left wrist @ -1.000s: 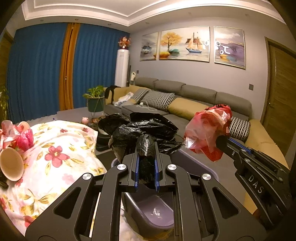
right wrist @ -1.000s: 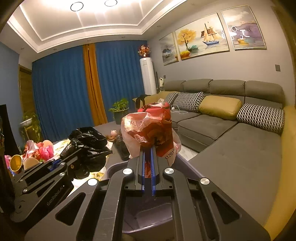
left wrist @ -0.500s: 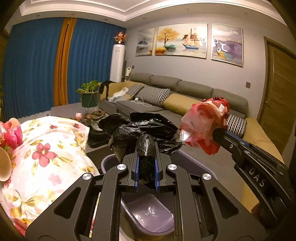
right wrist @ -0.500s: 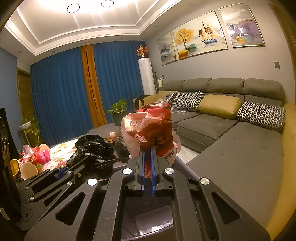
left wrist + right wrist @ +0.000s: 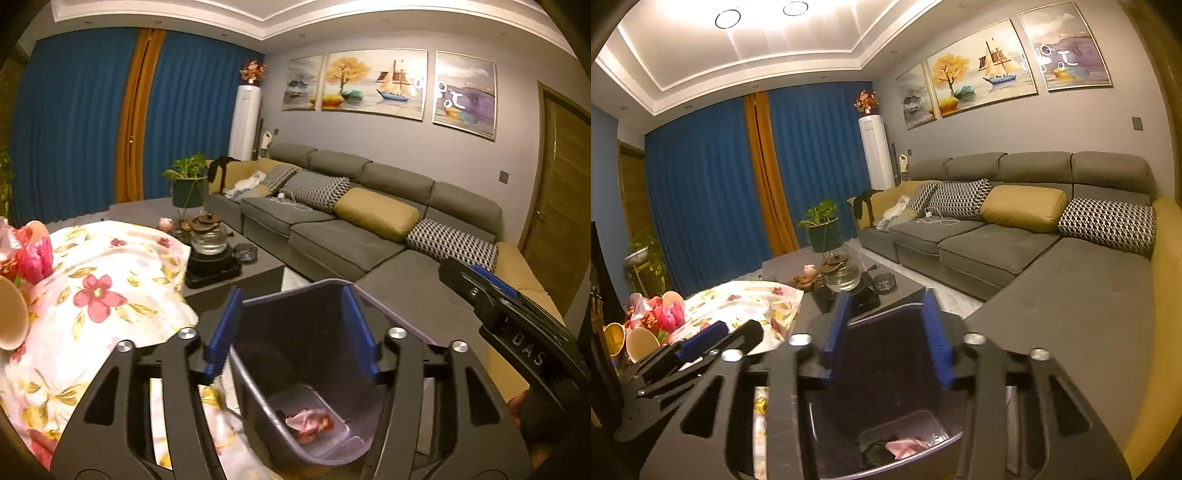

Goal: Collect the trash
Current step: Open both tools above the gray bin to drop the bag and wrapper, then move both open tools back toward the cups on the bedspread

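Observation:
A grey-purple trash bin (image 5: 314,332) stands right below both grippers. At its bottom lie the red-and-white plastic bag (image 5: 308,422) and, in the right wrist view, the black bag (image 5: 875,452) beside the red one (image 5: 905,445). My left gripper (image 5: 291,293) hangs over the bin mouth, its jaws opening with nothing between the blue pads. Over the same bin (image 5: 886,350) my right gripper (image 5: 885,295) is also opening and holds nothing. Each gripper shows in the other's view: the right one (image 5: 478,277) at the right edge, the left one (image 5: 713,334) at the lower left.
A table under a floral cloth (image 5: 96,291) lies to the left, with paper cups (image 5: 11,314) and pink wrappers (image 5: 35,254) on it. Behind the bin a dark coffee table (image 5: 255,269) carries a glass teapot (image 5: 210,236). A grey sofa (image 5: 369,236) runs along the right.
Both grippers opened and let go: the black bag left the left jaws and the red bag left the right jaws. Both bags now lie at the bottom of the bin.

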